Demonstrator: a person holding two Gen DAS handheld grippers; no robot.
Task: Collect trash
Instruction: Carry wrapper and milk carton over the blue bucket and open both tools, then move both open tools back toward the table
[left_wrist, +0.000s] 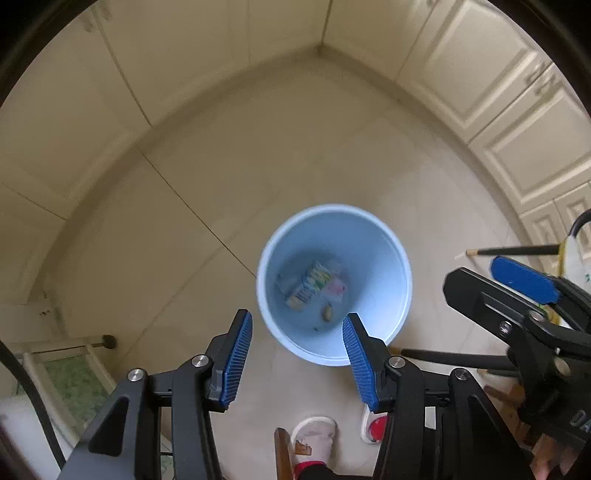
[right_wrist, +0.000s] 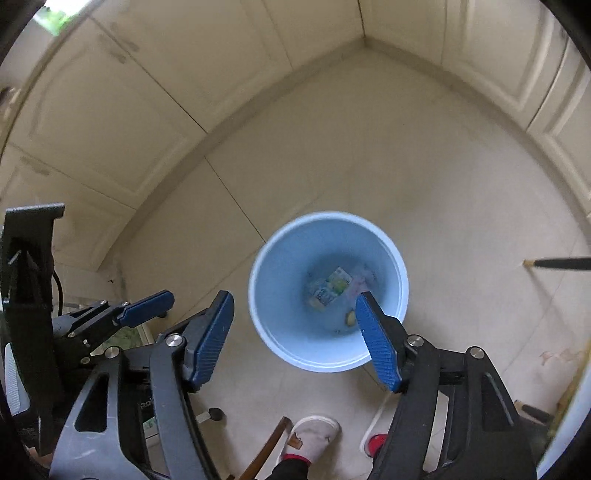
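Two grippers, both aimed steeply down over a pale blue waste bin (left_wrist: 334, 284) on the tiled floor (left_wrist: 207, 184).

Left gripper (left_wrist: 295, 360): jaws parted about halfway, nothing between the blue ribbed pads (left_wrist: 236, 362), nothing touched. Bin just ahead of the fingertips and slightly right of centre, near rim overlapped by the right-hand pad in this view.

Right gripper (right_wrist: 301, 341): jaws spread wider than the left's, likewise empty, blue pads (right_wrist: 212, 339) clear of everything. Bin directly ahead between the fingers, its right-hand pad tip overlapping the bin's mouth in this view.

Inside the bin, at the bottom: a colourful printed carton or wrapper (right_wrist: 330, 286), green, yellow and blue; a pinkish scrap (right_wrist: 360, 278) beside it toward the far right; a small brownish-yellow lump (right_wrist: 350, 316) nearer the gripper. Finer detail lost to blur.

Below the grippers, close to the wrists: a foot in a white slipper (left_wrist: 314, 437) with a dark trouser leg, a second slipper with a red patch (left_wrist: 376, 428) to its right. A black-handled broom stick (right_wrist: 557, 264) lying off to the right of the right gripper. Cream cabinet doors (left_wrist: 517, 122) ringing the far floor corner, well beyond the bin.
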